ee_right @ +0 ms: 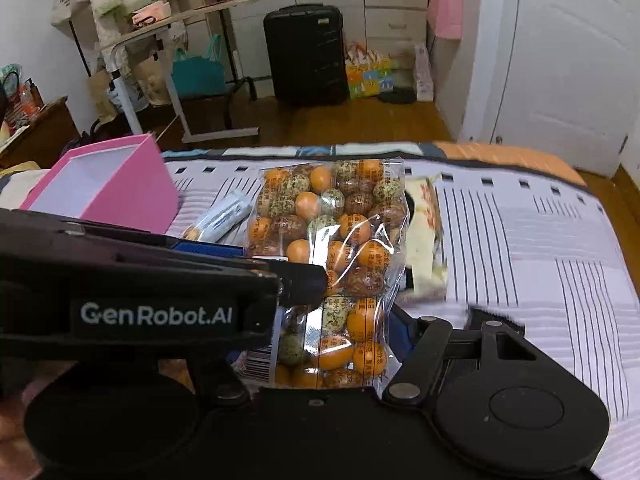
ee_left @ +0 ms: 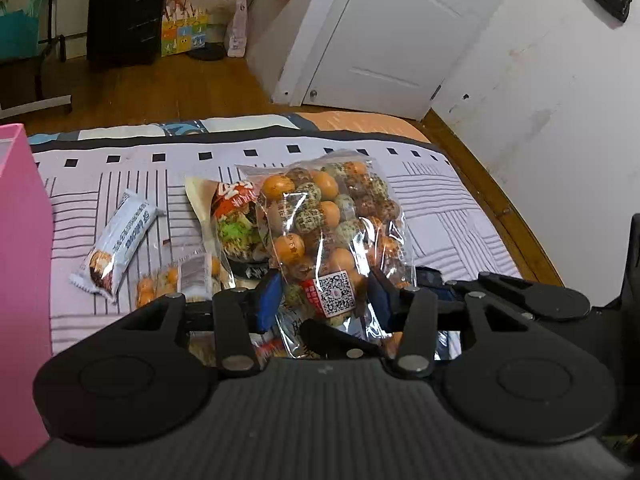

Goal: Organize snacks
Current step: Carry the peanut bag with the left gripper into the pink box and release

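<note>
A clear bag of orange and speckled round snacks [ee_left: 320,216] [ee_right: 332,232] hangs upright above the bed. In the right wrist view my right gripper [ee_right: 336,332] is shut on its lower part. One blue pad [ee_right: 400,330] presses the bag's right edge, and the other finger is hidden behind the left gripper. My left gripper [ee_left: 323,296] reaches in from the left [ee_right: 308,280]. Its blue pads stand a little apart on either side of the bag's lower end, without squeezing it.
A pink box [ee_left: 24,260] [ee_right: 120,188] stands open at the left on the striped bed cover [ee_right: 520,260]. A white-blue bar [ee_left: 120,240], a burger-print pack [ee_left: 232,220] and a small pack of orange balls [ee_left: 176,280] lie under the bag. The bed's edge, wooden floor and white wall are close by.
</note>
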The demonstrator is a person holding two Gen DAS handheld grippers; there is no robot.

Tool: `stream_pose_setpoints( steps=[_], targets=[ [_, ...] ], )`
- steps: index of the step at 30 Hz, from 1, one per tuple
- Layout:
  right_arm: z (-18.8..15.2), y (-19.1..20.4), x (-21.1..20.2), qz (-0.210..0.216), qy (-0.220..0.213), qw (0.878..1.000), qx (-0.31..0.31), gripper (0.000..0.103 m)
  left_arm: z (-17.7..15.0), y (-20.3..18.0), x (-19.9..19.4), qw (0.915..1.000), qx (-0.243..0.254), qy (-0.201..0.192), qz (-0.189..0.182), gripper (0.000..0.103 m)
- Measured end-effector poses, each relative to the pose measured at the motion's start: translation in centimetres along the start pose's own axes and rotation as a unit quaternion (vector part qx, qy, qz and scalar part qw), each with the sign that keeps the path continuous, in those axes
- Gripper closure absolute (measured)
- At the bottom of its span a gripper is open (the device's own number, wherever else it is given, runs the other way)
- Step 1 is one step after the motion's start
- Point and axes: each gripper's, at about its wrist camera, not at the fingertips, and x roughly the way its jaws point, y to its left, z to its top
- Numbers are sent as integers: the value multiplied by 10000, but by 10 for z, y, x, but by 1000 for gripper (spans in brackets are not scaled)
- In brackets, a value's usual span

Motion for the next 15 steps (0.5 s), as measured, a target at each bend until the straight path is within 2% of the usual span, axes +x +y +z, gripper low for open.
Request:
stream_pose_setpoints(
  steps=[5,10,15],
  targets=[
    [-11,7,-25,173,221,9996,-57,32,-12,-13,-20,9994,-2,329,83,58],
    [-25,18,-57,327,421,9985,-142,32,-27,-23,-51,9980,-184,598,-53,57],
    [-42,42,-77,532,709,9957,-284,32,-49,-35,-85,9963,-258,801,148,53]
  ],
)
